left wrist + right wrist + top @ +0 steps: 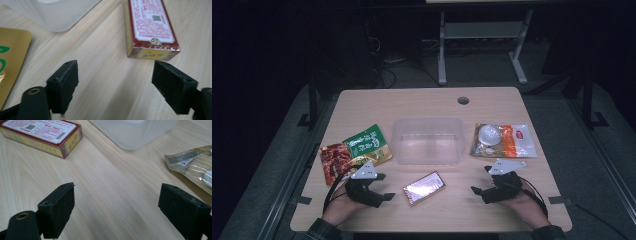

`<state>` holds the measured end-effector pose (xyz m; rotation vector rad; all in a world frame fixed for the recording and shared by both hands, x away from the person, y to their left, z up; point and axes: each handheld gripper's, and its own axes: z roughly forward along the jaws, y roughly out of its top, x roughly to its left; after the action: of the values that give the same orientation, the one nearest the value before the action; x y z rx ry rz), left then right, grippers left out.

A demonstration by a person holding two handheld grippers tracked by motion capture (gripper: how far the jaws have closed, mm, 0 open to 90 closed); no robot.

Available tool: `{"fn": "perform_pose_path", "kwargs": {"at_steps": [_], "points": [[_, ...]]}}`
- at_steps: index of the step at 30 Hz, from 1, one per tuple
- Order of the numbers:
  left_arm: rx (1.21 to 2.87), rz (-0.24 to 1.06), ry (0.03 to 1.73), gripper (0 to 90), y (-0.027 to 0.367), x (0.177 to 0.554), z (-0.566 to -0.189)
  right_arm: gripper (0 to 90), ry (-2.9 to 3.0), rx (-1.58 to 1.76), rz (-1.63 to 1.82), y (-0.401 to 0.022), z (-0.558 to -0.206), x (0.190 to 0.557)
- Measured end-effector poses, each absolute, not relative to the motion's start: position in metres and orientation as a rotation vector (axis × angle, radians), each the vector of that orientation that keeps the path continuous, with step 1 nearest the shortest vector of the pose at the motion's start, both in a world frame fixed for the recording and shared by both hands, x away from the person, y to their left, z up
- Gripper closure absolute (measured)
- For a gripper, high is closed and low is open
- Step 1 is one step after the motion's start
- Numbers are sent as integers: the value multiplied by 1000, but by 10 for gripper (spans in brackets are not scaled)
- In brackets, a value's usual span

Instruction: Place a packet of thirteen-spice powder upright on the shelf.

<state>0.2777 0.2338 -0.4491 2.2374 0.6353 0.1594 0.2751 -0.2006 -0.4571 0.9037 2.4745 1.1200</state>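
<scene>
Red-and-gold cardboard marks the box (424, 188) that lies flat on the table (492, 102), between the two grippers and just ahead of the left gripper (113, 87), slightly toward its right jaw. Both are held released: the left gripper's jaws are spread wide with only bare wood between them, and the right gripper (116, 211) is likewise spread and empty, with the box ahead to its left. The clear plastic bin (428, 140) sits beyond the box, and snack packets (356, 151) lie to the outer side of the left gripper. The step in hand is judged to be a reach for the box. It would best be straddled across its narrow width, jaws kept low and square to its long sides, before being closed.
</scene>
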Motion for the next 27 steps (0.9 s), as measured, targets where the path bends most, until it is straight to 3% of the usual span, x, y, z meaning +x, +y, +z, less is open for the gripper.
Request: {"fn": "perform_pose_path", "kwargs": {"at_steps": [27], "points": [[2267, 138, 504, 177, 178, 274, -445, 133, 2497, 912, 1122, -195, -458, 277]]}}
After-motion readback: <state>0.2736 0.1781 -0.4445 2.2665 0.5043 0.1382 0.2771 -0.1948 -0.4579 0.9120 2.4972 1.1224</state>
